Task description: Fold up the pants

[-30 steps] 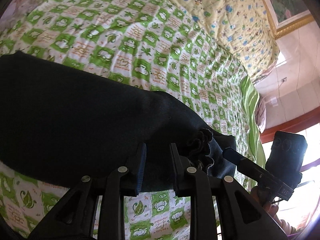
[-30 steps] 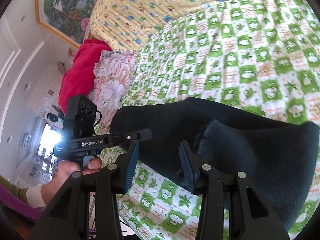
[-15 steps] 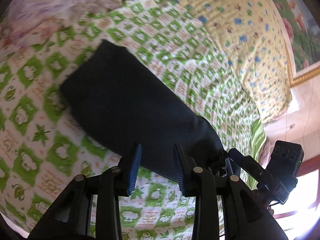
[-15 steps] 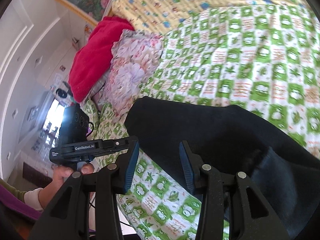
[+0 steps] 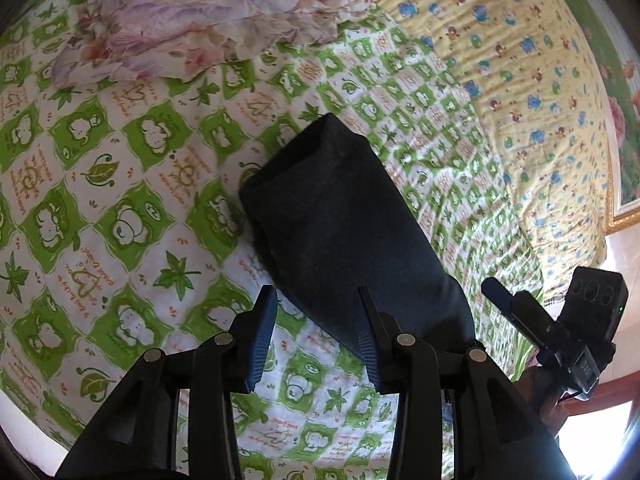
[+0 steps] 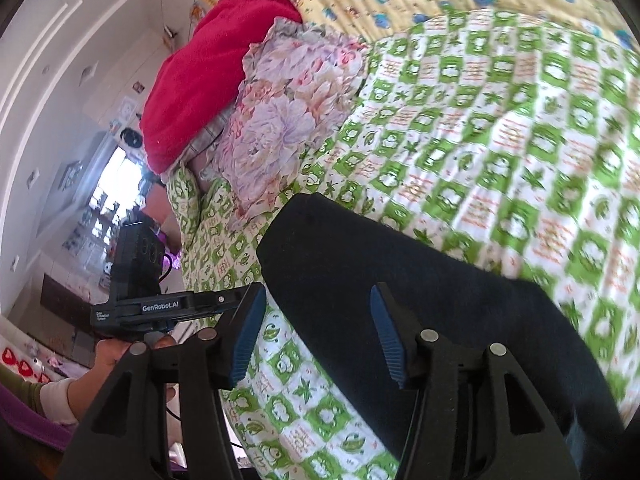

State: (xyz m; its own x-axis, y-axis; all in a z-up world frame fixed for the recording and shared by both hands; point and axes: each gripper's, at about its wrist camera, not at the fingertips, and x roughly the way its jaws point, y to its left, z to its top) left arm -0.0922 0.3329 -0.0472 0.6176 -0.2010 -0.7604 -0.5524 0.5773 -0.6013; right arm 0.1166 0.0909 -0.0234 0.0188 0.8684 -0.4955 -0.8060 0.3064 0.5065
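1. The green-and-white checked bedspread (image 5: 120,208) fills most of both views and serves as the landmark for everything else.
2. A yellow quilt with small cartoon prints (image 5: 520,92) lies along the bedspread's far edge.
3. The dark navy pants (image 5: 344,232), folded into a long narrow bundle, lie flat on the bedspread near its middle; one squared end points toward the floral pillow, and the other end runs back under the grippers.
4. A floral pillow (image 6: 280,120) sits on the bedspread's corner, just beyond the pants' squared end, with a red blanket (image 6: 212,68) piled against it on the side away from the bedspread.
5. The left gripper (image 5: 316,332) hangs above the bedspread with its jaws spread; they have just been opening. The right-hand pad overlaps the pants' edge in the picture, while bare bedspread shows in the gap.
6. The right gripper (image 6: 318,332) is likewise spread, its jaws just having opened, with the pants' edge showing below the gap and neither pad pressing the cloth.
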